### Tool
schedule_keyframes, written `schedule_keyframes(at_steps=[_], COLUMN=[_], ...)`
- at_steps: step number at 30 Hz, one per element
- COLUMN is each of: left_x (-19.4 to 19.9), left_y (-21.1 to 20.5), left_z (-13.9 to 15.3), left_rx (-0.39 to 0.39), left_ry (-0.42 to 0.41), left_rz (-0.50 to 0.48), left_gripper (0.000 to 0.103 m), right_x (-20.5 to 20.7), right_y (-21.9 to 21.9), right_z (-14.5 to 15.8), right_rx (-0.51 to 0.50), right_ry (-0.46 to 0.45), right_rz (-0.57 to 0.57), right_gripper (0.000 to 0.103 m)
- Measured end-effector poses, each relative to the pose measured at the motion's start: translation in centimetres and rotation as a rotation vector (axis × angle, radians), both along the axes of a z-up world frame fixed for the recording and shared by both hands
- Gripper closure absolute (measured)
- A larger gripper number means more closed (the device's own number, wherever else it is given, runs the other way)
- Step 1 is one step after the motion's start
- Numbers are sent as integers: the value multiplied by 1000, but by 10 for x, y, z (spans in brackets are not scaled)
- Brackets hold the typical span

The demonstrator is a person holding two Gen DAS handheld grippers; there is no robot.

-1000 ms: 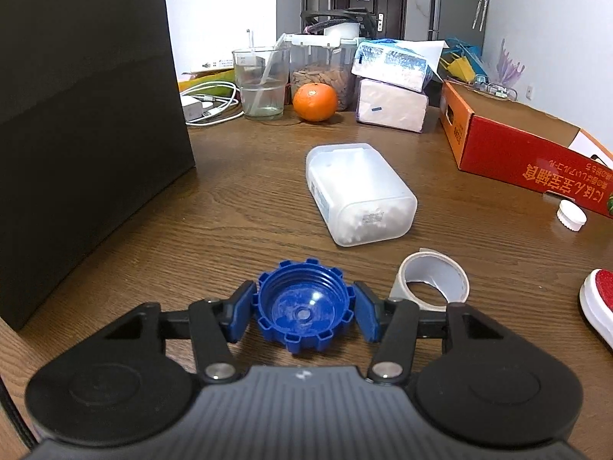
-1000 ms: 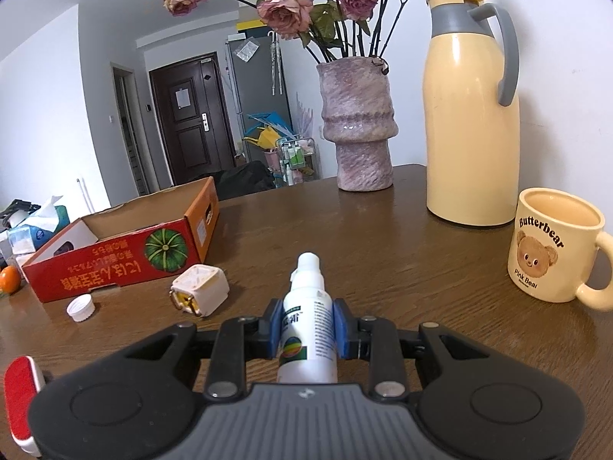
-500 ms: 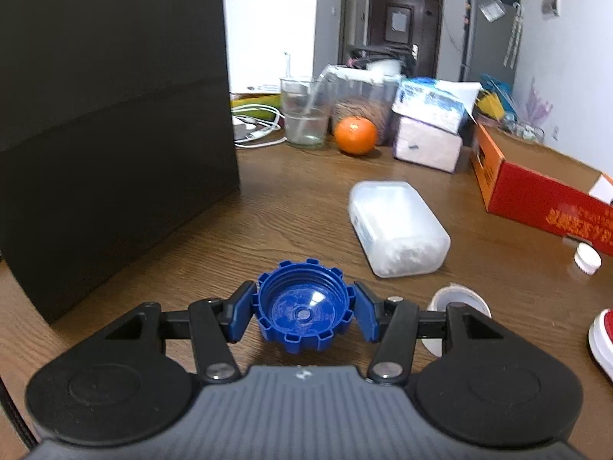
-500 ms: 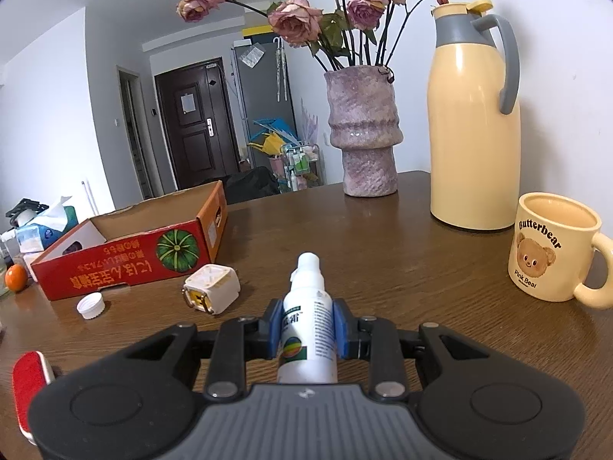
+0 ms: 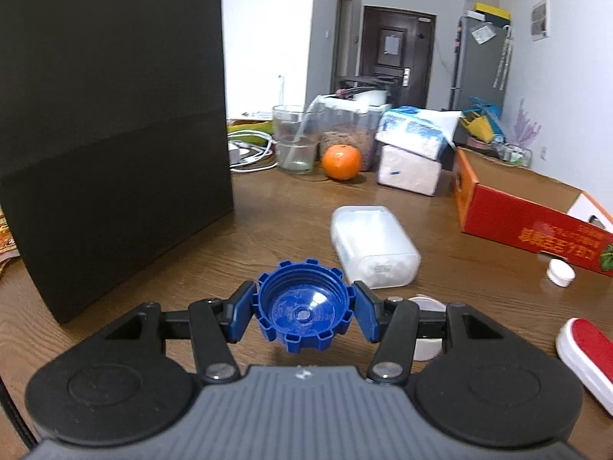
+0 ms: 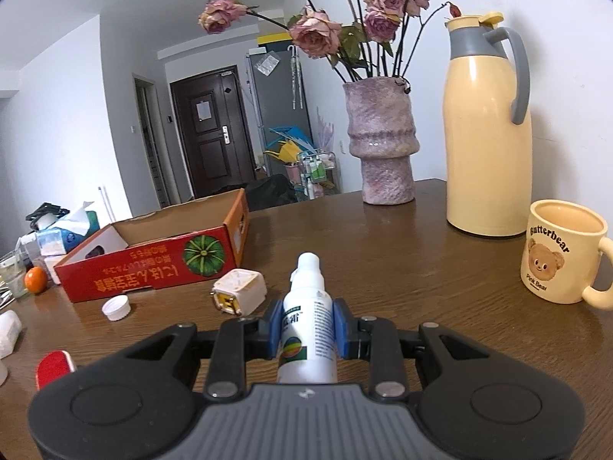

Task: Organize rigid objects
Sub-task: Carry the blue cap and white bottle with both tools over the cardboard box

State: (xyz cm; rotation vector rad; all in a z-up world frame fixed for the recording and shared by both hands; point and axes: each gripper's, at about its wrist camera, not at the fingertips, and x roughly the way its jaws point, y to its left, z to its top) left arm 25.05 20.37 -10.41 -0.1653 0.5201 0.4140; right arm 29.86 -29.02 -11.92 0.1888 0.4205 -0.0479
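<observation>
Grippers at work over a wooden bench [image 5: 161, 280]: the left gripper [image 5: 304, 312] has its jaws pinching a blue ridged cap [image 5: 304, 306] by its sides, open side up, held clear of the bench. Just ahead of the jaws & a little to the right lies a clear plastic box [image 5: 373, 245] on its side; partly hidden behind the right jaw, a roll of tape [image 5: 427, 304]. A tall black box [image 5: 111, 122] fills the space ahead-left. Farther ahead: an orange [image 5: 341, 161], a glass [image 5: 294, 140] & tissue packs [image 5: 412, 153].

The right gripper [image 6: 308, 329] has its jaws pressed onto a small white spray bottle [image 6: 308, 326], nozzle pointing away from the camera. Ahead-left of these jaws sits a white cube [image 6: 239, 293] w/ a yellow face, then a white cap [image 6: 117, 307] beside a red cardboard box [image 6: 153, 264]. Ahead-right: a cream mug [image 6: 563, 257], a yellow jug [image 6: 486, 130] & a purple vase [image 6: 381, 142] of dried roses. A red brush [image 6: 53, 368] lies left, next to the gripper body.
</observation>
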Motion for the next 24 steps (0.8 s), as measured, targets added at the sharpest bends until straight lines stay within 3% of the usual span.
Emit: schedule_keyframes(at_steps=[13, 24], left_x=[0, 22], left_y=[-51, -97], left_z=[30, 53], left_rx=[17, -1], left_ry=[-70, -112], left_rz=[-144, -248], left_gripper=[48, 48], right_x=[-8, -3], right_y=[26, 50], right_z=[14, 32], right_rx=[8, 25], right_ry=[-33, -66], right_rz=[84, 146], right_gripper=[76, 76])
